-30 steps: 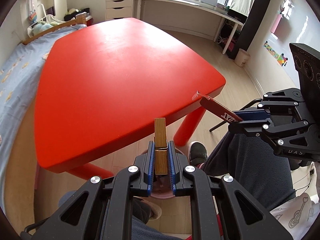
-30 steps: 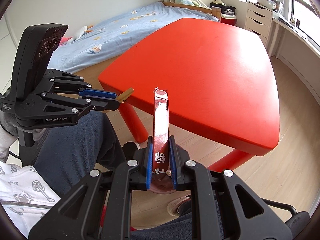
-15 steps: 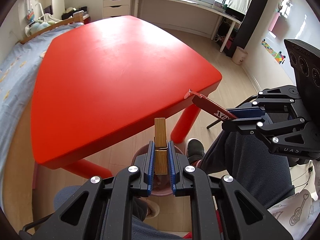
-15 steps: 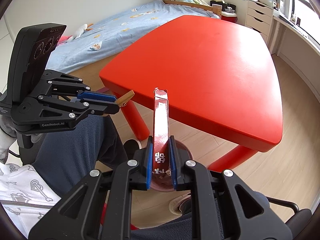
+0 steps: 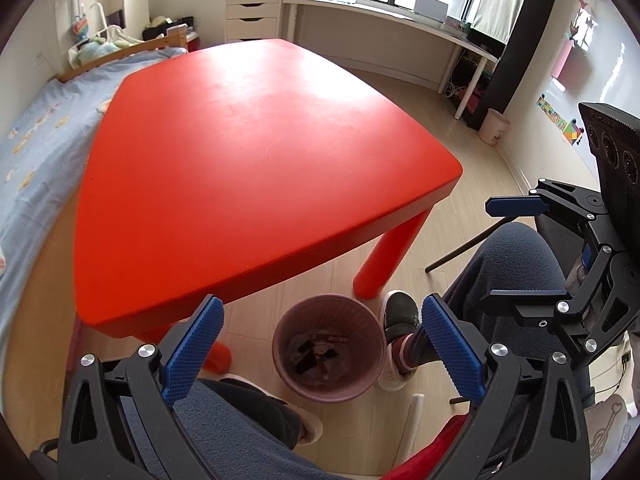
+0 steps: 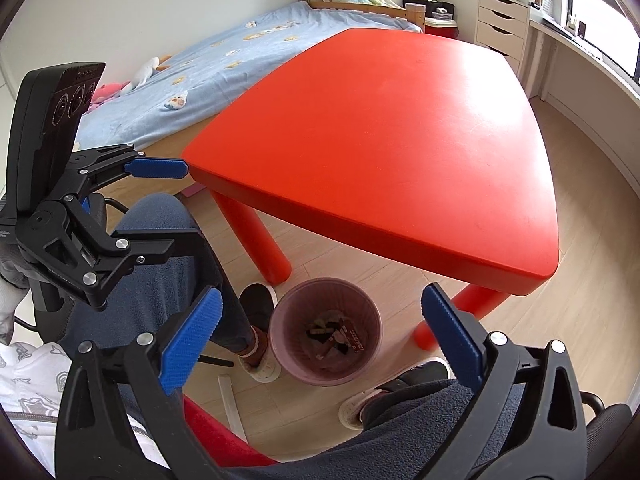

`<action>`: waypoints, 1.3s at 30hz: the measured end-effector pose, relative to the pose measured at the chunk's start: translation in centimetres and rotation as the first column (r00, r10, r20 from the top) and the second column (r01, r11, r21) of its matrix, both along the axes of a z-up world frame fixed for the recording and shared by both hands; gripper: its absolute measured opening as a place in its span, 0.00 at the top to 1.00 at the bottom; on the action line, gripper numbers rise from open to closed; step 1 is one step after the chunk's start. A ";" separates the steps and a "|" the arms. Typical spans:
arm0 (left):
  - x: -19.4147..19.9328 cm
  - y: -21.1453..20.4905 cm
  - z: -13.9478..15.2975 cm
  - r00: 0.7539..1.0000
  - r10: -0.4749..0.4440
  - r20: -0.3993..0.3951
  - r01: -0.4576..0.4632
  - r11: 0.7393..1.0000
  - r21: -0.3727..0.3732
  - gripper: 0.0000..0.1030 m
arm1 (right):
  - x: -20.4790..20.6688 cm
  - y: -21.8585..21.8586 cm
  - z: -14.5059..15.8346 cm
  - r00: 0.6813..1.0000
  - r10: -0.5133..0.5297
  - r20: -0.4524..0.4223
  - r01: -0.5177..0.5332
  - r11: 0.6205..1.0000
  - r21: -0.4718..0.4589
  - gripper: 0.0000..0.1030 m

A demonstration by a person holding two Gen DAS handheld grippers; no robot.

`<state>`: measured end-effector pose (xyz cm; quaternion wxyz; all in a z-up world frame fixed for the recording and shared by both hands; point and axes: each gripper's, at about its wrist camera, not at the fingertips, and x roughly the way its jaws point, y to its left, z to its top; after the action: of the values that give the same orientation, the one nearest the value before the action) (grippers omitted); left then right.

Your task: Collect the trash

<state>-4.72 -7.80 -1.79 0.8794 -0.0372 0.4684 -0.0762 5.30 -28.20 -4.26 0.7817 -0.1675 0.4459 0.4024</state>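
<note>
Both grippers are hanging over the pink wastebasket [image 5: 329, 350], which is standing on the pale wood floor [image 5: 472, 136] just beside the near leg of the red table [image 5: 248, 152] and between the seated person's shoes. The left gripper [image 5: 320, 344] is opening its jaws wide with nothing between them, and the right gripper [image 6: 320, 330] is doing the same, its blue ribbed pads [image 6: 192, 340] also bare. The trash [image 6: 336, 336] is lying in the bottom of the basket: small flat scraps, among them a red wrapper with white lettering and some dark and tan bits too small to identify. Such pieces are probably handling as light, thin things, the wrapper likely limp and a little slick, so any further scrap is best being pinched across its flat faces near the middle. The basket itself looks like light ribbed plastic and could be tipping if nudged at the rim. The tabletop is showing smooth, glossy and bare. Around it, a bed with a blue cover [image 6: 240, 48], white drawers [image 5: 252, 14] and a long desk under the windows are filling the room.
</note>
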 end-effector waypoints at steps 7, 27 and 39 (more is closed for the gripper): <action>-0.1 0.4 0.0 1.000 0.022 -0.004 -0.022 1.000 -0.015 0.07 | 0.3 -0.2 0.0 0.999 -0.027 -0.023 0.027 1.000 0.011 0.03; 3.2 3.8 3.9 0.990 0.107 0.096 -0.111 0.993 0.039 0.07 | 4.7 1.4 6.2 0.989 -0.109 0.096 0.098 0.989 0.106 0.03; 5.7 5.4 6.0 0.982 0.124 0.144 -0.132 0.990 0.052 0.06 | 8.1 2.9 8.5 0.981 -0.124 0.146 0.106 0.986 0.126 0.03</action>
<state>0.96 -2.44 4.20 0.9139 -0.0347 0.4043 -0.0074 13.41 -25.26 4.19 0.8442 -0.1256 0.3688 0.3681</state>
